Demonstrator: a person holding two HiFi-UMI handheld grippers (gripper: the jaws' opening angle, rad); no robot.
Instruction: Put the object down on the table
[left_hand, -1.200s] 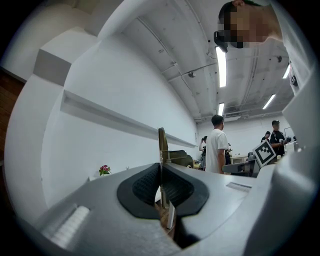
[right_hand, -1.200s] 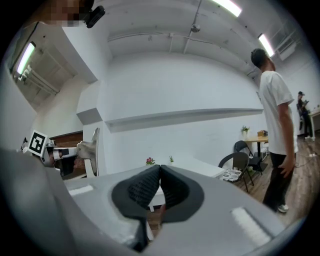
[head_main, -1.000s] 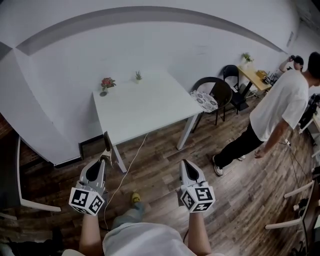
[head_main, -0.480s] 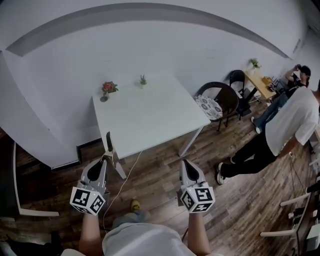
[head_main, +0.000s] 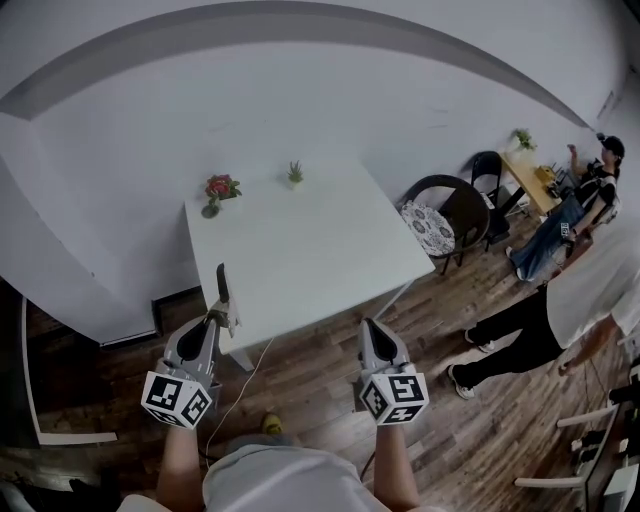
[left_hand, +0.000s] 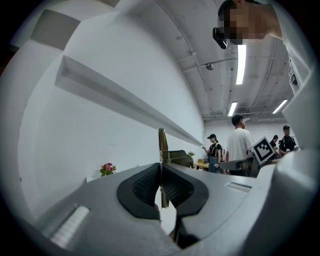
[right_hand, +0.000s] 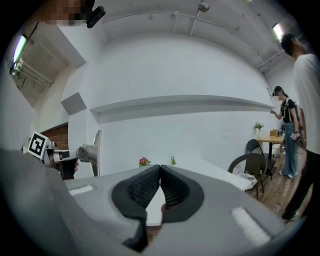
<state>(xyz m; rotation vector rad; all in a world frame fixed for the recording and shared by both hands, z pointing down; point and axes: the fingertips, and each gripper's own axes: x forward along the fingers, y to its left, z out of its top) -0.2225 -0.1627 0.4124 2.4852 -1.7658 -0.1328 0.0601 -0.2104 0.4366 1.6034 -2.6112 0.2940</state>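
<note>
My left gripper is shut on a thin flat blade-like object that stands upright out of its jaws. In the left gripper view the object shows edge-on between the closed pads; in the right gripper view the object shows as a flat metal blade at the left. My right gripper is shut with nothing in it, its pads touching. Both grippers point level at the near edge of the white table, just short of it.
At the table's far edge stand a small red flower pot and a tiny green plant. A dark chair with a patterned cushion is at the right. People move at the far right. A cable lies on the wood floor.
The table has come nearer and now reaches down to the gripper tips. The person in the white shirt has shifted to the right edge. Both grippers keep their state.
</note>
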